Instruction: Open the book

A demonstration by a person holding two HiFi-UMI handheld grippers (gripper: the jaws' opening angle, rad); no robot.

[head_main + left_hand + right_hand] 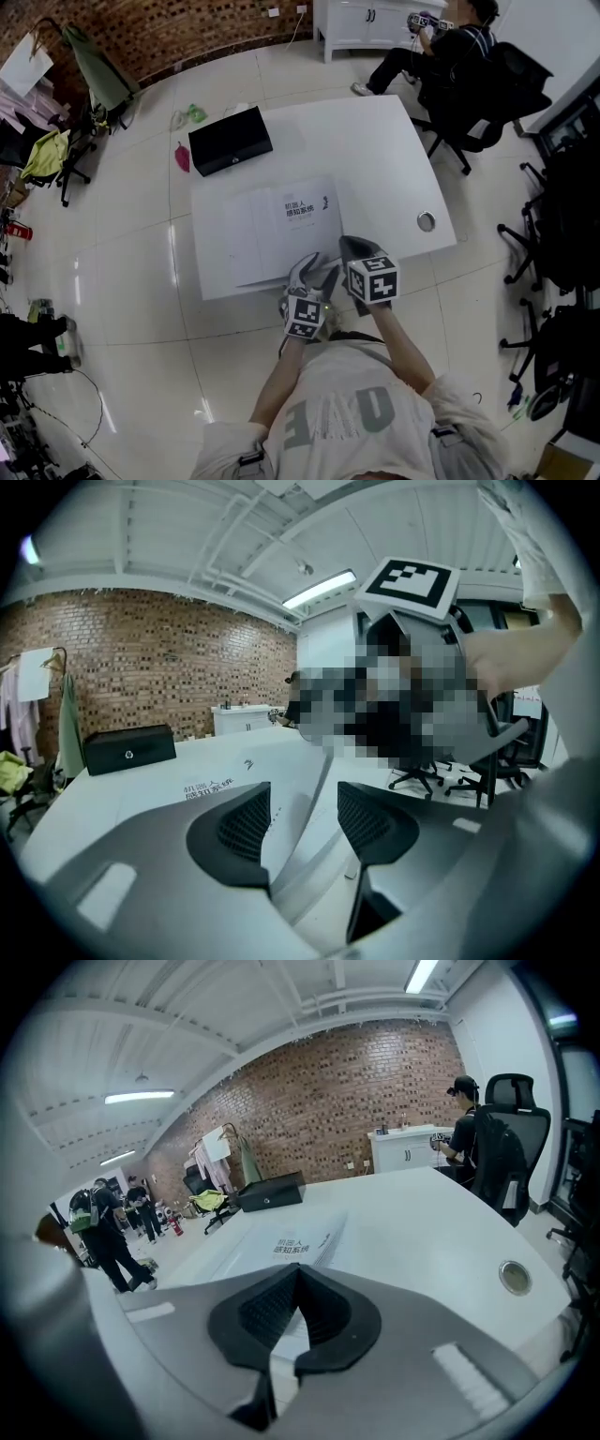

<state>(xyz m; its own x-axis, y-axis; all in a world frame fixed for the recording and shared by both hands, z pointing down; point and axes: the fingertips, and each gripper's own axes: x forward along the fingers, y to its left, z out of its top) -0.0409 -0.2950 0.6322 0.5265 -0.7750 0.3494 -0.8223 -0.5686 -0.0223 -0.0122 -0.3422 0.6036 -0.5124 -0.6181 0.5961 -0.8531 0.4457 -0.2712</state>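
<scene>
A white book (281, 225) with dark print on its cover lies shut near the front edge of the white table (375, 150). My right gripper (349, 247) is at the book's near right corner. In the right gripper view its jaws (298, 1274) meet at the tips, with a thin white sheet, the cover's edge, in the slit between the pads. The book (291, 1241) shows its page edges beyond. My left gripper (314, 270) hovers just left of it with jaws apart (305, 803). A raised white cover edge (314, 789) runs between its pads without touching them.
A black box (230, 141) sits at the table's far left corner. A round metal grommet (426, 221) is set into the table on the right. A person sits in a chair (455, 56) beyond the far edge. Office chairs (553, 216) stand to the right.
</scene>
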